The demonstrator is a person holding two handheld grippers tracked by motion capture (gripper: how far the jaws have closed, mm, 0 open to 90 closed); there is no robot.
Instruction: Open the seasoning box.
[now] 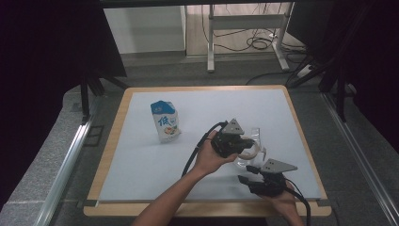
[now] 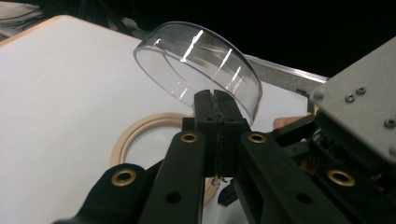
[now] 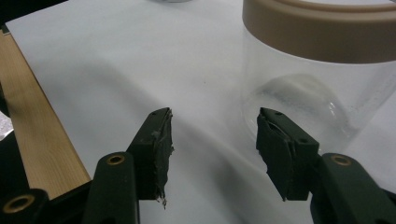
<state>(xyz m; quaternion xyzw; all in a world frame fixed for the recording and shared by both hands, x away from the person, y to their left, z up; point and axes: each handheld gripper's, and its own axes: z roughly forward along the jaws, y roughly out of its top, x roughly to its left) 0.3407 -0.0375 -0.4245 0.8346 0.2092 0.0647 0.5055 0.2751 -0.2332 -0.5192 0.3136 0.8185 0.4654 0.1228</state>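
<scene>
At ten o'clock on the mat (image 1: pixel 141 155) stands a milk carton (image 1: pixel 165 121). My left gripper (image 2: pixel 215 100) is clamped tight on the rim of a clear lid (image 2: pixel 196 60), tilted up above the jar (image 3: pixel 322 70), which sits at four o'clock. My right gripper (image 3: pixel 212 140) waits at five o'clock, its jaws half apart and empty, the jar just beyond them.
</scene>
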